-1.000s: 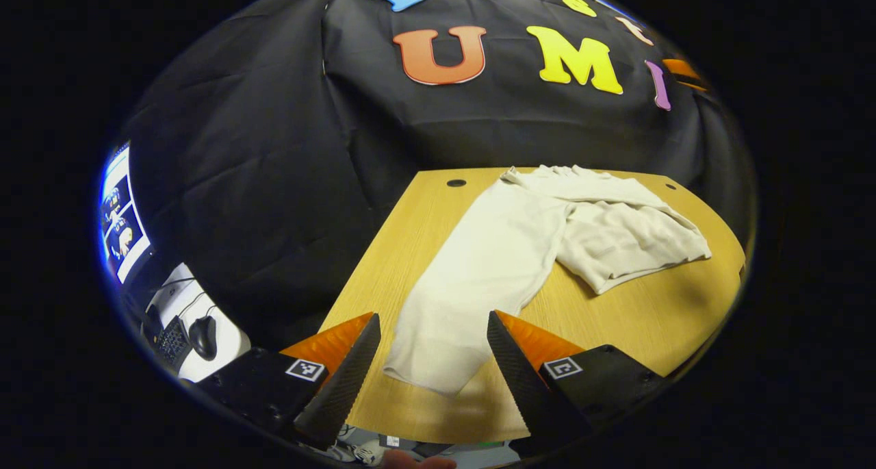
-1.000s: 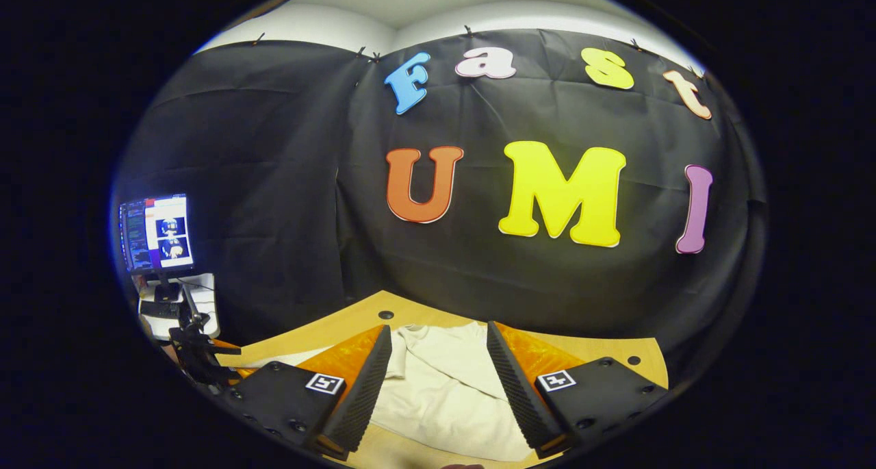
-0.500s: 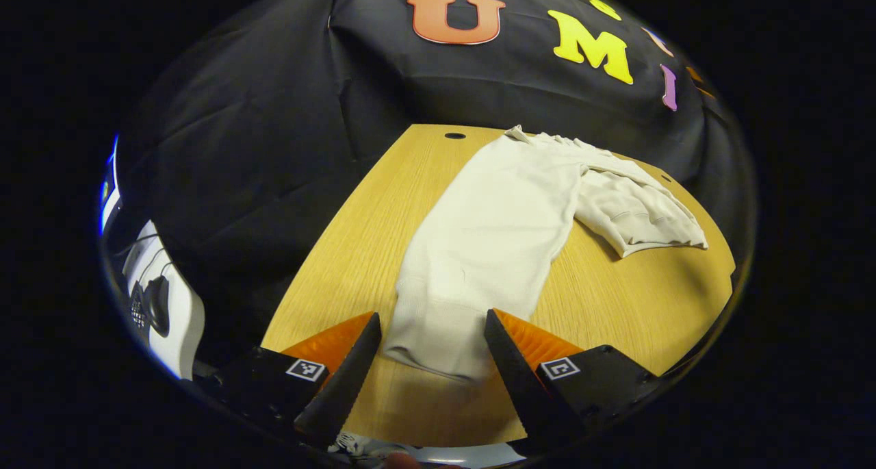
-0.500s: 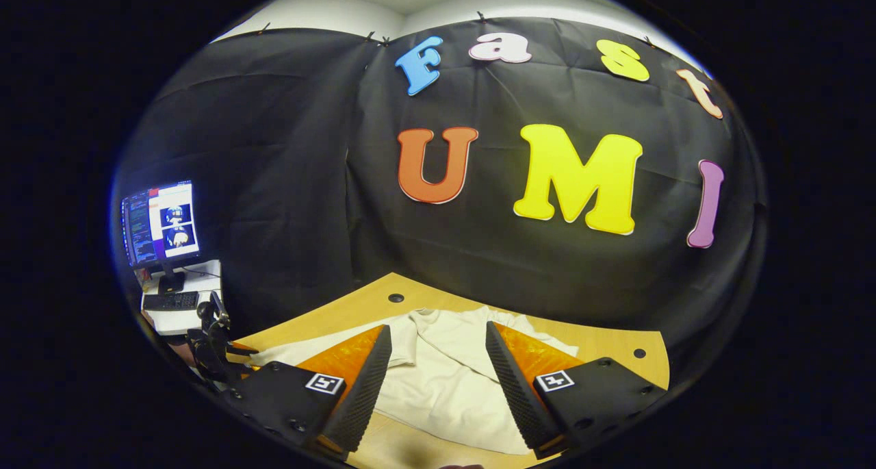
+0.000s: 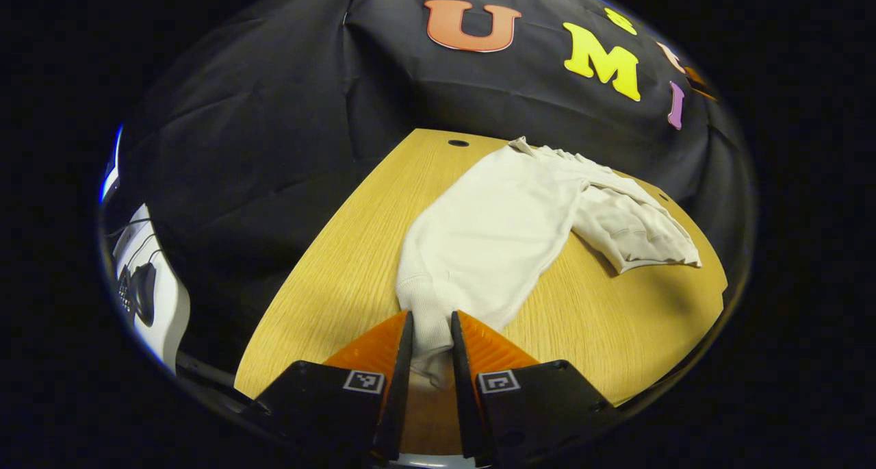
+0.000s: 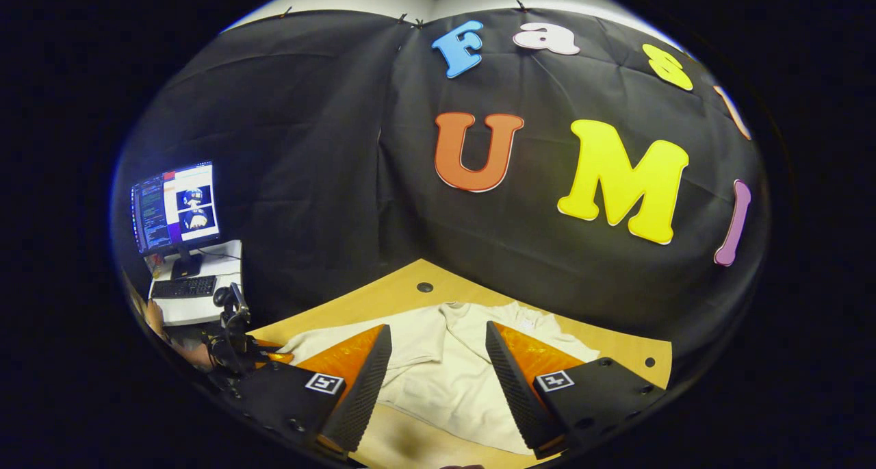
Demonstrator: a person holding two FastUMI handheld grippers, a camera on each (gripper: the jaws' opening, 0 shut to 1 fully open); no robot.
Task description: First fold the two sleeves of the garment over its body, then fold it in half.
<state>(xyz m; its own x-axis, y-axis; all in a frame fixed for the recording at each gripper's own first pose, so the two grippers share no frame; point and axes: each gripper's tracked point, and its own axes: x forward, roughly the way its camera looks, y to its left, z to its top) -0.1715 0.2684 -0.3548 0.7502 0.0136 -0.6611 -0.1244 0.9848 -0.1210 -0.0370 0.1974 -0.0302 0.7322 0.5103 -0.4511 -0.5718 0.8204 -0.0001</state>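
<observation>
A cream long-sleeved garment (image 5: 506, 229) lies on the wooden table (image 5: 342, 277). One sleeve runs toward me in the left gripper view, and my left gripper (image 5: 431, 318) is shut on its ribbed cuff (image 5: 426, 305) near the table's front edge. The other sleeve (image 5: 636, 229) lies crumpled to the right of the body. In the right gripper view my right gripper (image 6: 438, 327) is open, hovering above the garment (image 6: 445, 380) with nothing between its fingers. The left gripper (image 6: 236, 346) and a hand holding it appear far left in that view.
A cable hole (image 5: 458, 142) marks the table's far edge, and black cloth hangs behind it. A side desk at the left carries a monitor (image 6: 178, 205), a keyboard (image 6: 183, 287) and a mouse (image 5: 144, 284). Bare wood (image 5: 616, 318) lies right of the sleeve.
My left gripper dropped onto the sleeve's end and went from open to shut on the cuff, bunching the cloth. The right gripper stayed open and turned slightly left above the garment.
</observation>
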